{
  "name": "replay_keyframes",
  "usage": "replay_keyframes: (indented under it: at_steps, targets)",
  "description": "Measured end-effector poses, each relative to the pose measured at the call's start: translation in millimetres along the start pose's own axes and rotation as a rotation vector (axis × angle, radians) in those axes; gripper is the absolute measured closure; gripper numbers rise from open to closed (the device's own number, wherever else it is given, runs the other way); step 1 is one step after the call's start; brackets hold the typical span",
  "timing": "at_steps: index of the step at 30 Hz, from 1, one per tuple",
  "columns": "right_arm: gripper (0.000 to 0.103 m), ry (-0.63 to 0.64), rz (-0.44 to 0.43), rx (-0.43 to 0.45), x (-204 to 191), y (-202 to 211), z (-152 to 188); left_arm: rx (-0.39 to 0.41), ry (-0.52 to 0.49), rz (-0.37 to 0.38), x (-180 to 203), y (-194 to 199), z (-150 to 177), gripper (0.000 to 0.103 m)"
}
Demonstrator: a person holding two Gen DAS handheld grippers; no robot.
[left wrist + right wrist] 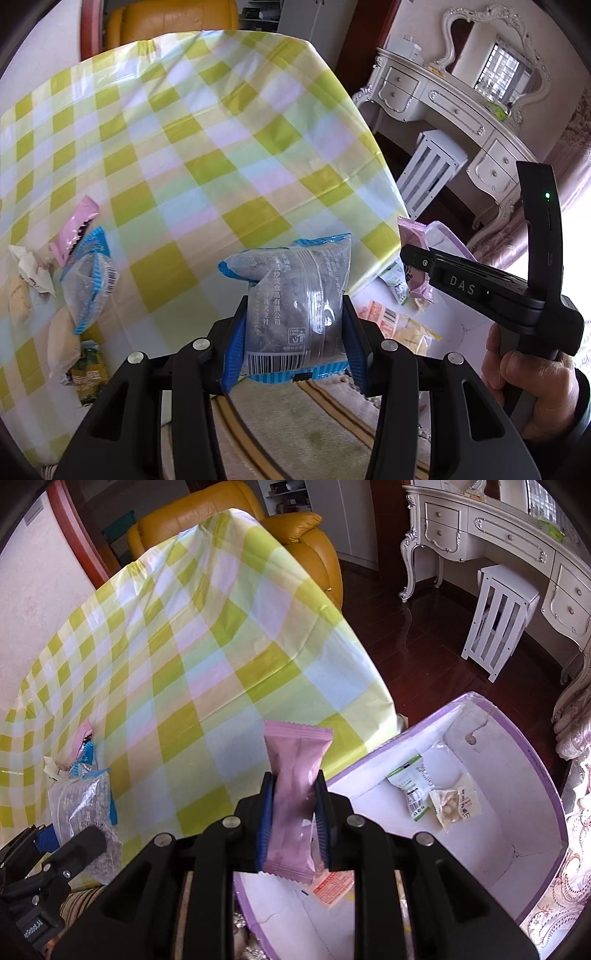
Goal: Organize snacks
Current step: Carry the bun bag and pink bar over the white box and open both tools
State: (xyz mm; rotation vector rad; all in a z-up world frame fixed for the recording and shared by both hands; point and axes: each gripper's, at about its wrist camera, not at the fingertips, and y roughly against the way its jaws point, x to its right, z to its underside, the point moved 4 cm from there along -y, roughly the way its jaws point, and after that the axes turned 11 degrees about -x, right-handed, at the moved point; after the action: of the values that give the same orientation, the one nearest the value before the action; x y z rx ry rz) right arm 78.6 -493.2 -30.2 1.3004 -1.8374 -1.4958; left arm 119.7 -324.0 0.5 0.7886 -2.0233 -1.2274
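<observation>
Here, with the left gripper clenched on the blue pack off the table's near edge and the right gripper grasping the pink pack over the box rim, carry each above bare box floor before releasing.

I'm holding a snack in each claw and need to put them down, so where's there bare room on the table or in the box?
The far and middle tablecloth is bare. Its near left edge is crowded with a snack pile. In the purple box, the right floor beyond the two packets is free; the near corner holds a red-printed packet.
</observation>
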Motion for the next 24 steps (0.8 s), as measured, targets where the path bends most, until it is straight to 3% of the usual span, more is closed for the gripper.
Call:
replay_keyframes:
  at_steps: [3,11,22,24]
  targets:
    - [0.082,-0.039,0.016,-0.001,29,-1,5,-0.068,-0.057,0.065,34,-20,2,0.058]
    - [0.082,-0.157,0.094,-0.042,106,-15,20,-0.23,-0.239,0.144,110,-65,16,0.058]
    - [0.081,-0.29,0.173,-0.107,171,-30,43,-0.365,-0.376,0.178,149,-99,27,0.057]
    - [0.074,-0.31,0.182,-0.112,177,-31,44,-0.37,-0.379,0.195,150,-100,28,0.056]
